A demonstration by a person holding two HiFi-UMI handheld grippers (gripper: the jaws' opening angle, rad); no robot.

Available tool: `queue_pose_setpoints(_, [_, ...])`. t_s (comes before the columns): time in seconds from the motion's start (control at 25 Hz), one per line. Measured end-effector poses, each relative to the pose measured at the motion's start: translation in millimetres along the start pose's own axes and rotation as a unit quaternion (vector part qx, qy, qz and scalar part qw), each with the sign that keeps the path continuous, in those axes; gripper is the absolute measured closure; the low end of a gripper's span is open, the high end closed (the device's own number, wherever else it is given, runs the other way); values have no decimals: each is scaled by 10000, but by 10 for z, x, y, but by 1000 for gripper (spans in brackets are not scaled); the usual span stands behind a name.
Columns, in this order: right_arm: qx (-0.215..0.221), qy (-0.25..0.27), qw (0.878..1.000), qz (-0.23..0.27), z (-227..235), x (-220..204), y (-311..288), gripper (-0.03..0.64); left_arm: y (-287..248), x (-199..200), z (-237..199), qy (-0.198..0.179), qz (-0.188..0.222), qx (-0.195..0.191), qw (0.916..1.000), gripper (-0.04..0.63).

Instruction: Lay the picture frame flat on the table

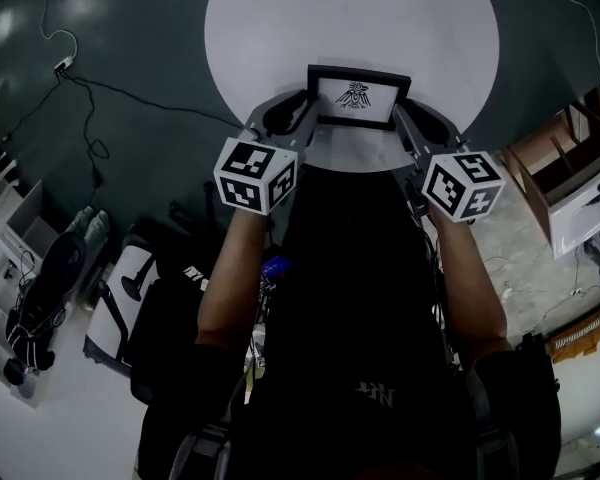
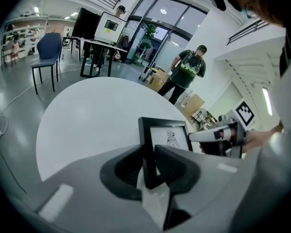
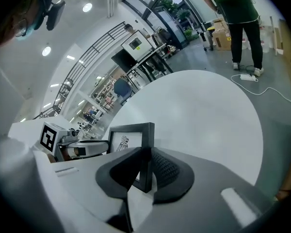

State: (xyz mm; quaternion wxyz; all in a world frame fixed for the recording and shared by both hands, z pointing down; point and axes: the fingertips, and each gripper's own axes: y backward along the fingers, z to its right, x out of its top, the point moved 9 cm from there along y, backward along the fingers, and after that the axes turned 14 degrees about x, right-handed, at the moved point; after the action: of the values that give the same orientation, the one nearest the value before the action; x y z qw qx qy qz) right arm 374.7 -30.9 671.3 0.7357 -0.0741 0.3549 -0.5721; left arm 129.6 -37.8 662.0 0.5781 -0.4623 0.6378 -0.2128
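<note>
1. Your left claw (image 2: 148,152) is closed on the left side rail of the picture frame (image 1: 358,98), with the rail wedged between the two pads. Keep that pinch light but firm. If one side slackens first, I judge the frame will swing about the other grip.

2. The frame stands upright between your two claws, over the near part of the round white counter (image 1: 280,28), with the bird print facing you. No view shows whether its bottom rail rests on the surface or hangs just above it. Settle that rail down first, so that it can serve as a hinge.

3. Because the frame is close to the near edge, tip its top away from you, toward the far side, where the bare counter lies. It should then land wholly on the surface with the print facing up.

4. Your right claw (image 3: 146,154) is likewise clamped on the right side rail, with the ribbed pad against the frame's outer face. Roll both wrists at the same rate and lower slowly. Let go only once the back lies flat, so that the glass is not slapped down.
</note>
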Motion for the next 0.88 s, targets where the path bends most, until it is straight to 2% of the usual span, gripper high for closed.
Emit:
queue_pose_setpoints(0.52, [-486,511,9974,-151,-47,-39,-63,561,-52,-56,82,-483,-129,351,9981,509])
queue_pose_setpoints(0.72, [-648,673,9954,-194,-52,-61,-89,560,-76,-82,139,-857,-187,601,9943,501])
queue_pose_setpoints(0.88, [-760,743,9941,-234,-59,-68,-98,560,-88,-78,174,-984,-219,724,9923,499])
